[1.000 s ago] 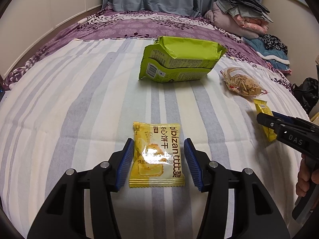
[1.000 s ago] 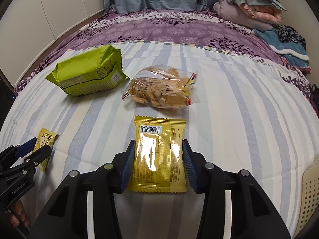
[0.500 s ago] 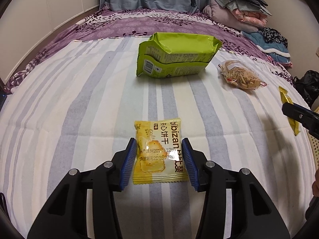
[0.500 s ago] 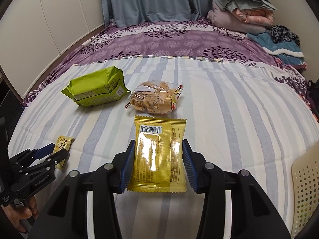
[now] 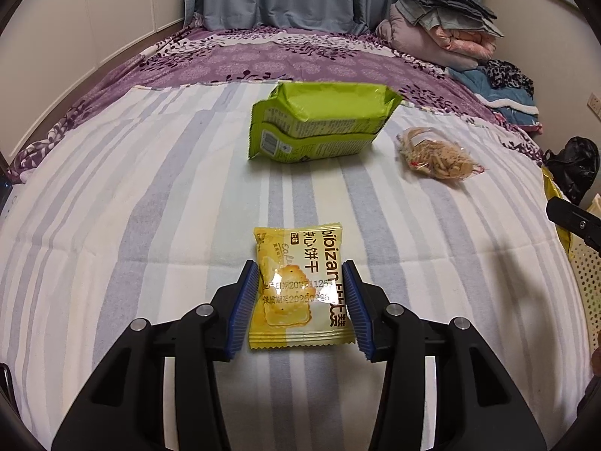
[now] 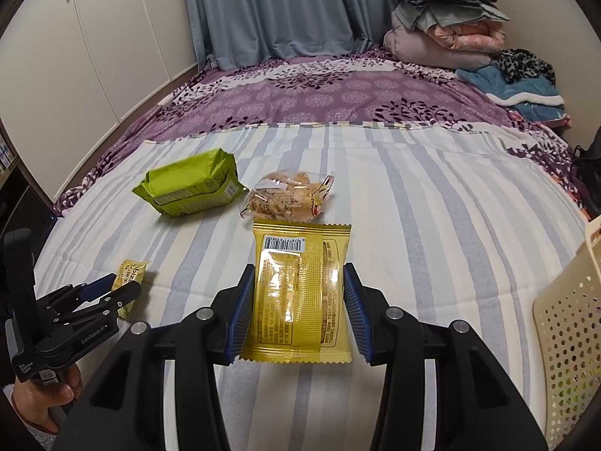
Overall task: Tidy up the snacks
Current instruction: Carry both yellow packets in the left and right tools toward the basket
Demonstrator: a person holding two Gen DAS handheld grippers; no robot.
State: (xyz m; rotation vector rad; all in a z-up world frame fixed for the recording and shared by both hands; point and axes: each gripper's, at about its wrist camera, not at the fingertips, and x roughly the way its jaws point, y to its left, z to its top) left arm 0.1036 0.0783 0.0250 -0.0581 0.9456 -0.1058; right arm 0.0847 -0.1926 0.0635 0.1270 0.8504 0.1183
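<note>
Striped blanket (image 6: 432, 225) covers the bed, with purple floral bedding (image 6: 338, 94) and blue curtains (image 6: 270, 7) behind. My left gripper (image 5: 300, 297) pinches a yellow cracker packet (image 5: 296, 285); my right gripper (image 6: 296, 304) clamps a gold packet (image 6: 296, 293) above the blanket. Green packs (image 6: 188, 184) and a clear cookie bag (image 6: 289, 199) lie beyond. The cream basket (image 6: 567, 323) is cut off at the frame edge.

Cream basket (image 6: 571, 323) cut off at the right edge, small print on the gold packet (image 6: 300, 293) too blurry to read, most of the right gripper (image 5: 574, 225) out of view, shine hiding part of the yellow cracker packet (image 5: 300, 289).
</note>
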